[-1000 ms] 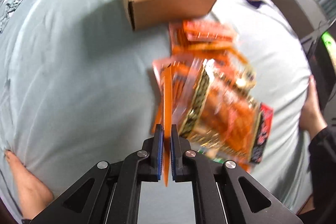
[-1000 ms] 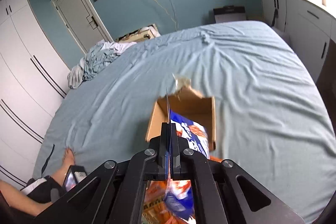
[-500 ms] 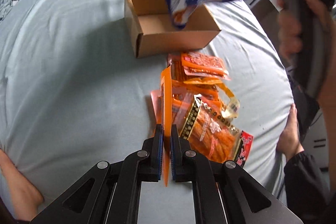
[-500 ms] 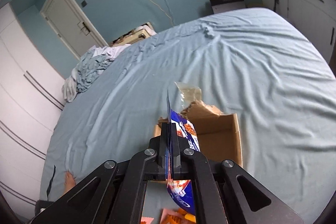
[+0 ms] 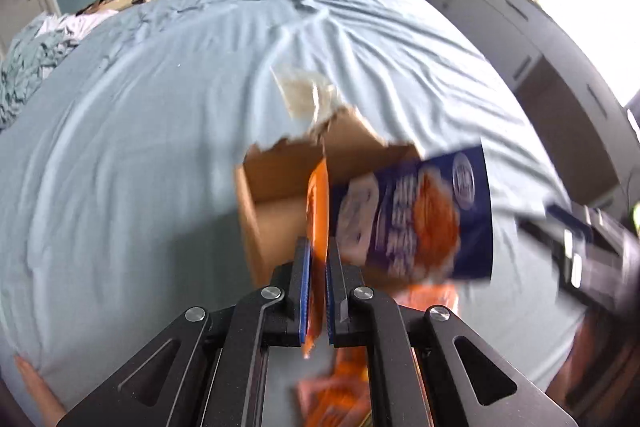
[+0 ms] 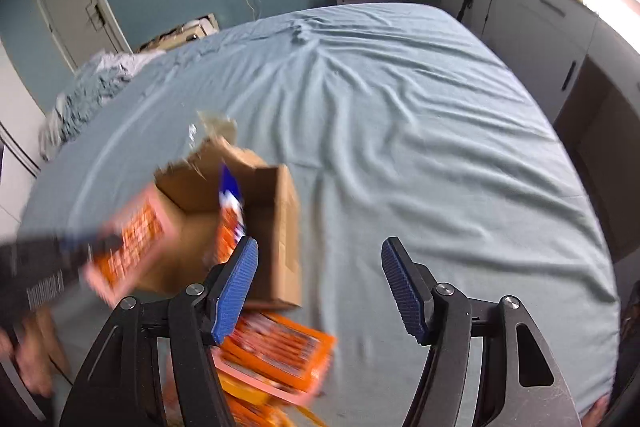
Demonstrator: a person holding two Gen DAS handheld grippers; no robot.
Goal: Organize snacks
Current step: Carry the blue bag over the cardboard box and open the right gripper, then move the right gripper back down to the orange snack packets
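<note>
An open cardboard box (image 5: 280, 183) (image 6: 280, 227) stands on the blue bed sheet. My left gripper (image 5: 317, 291) is shut on an orange snack packet (image 5: 318, 211), held edge-on just before the box; the packet also shows in the right wrist view (image 6: 132, 243). A blue snack bag (image 5: 416, 219) (image 6: 230, 203) hangs over the box opening, free of any gripper. My right gripper (image 6: 320, 283) is open and empty, to the right of the box. Several orange packets (image 6: 276, 351) (image 5: 336, 395) lie on the sheet in front of the box.
The wrinkled blue bed sheet (image 6: 420, 131) stretches behind and right of the box. A heap of bedding (image 6: 84, 99) lies at the far left. White cabinets (image 6: 540, 35) line the right wall. A torn flap with tape (image 5: 308, 99) sticks up from the box's back.
My right gripper opened and let go of the blue bag, which now drops at the box. My left gripper lifted the orange packet off the pile and swung it up toward the box.
</note>
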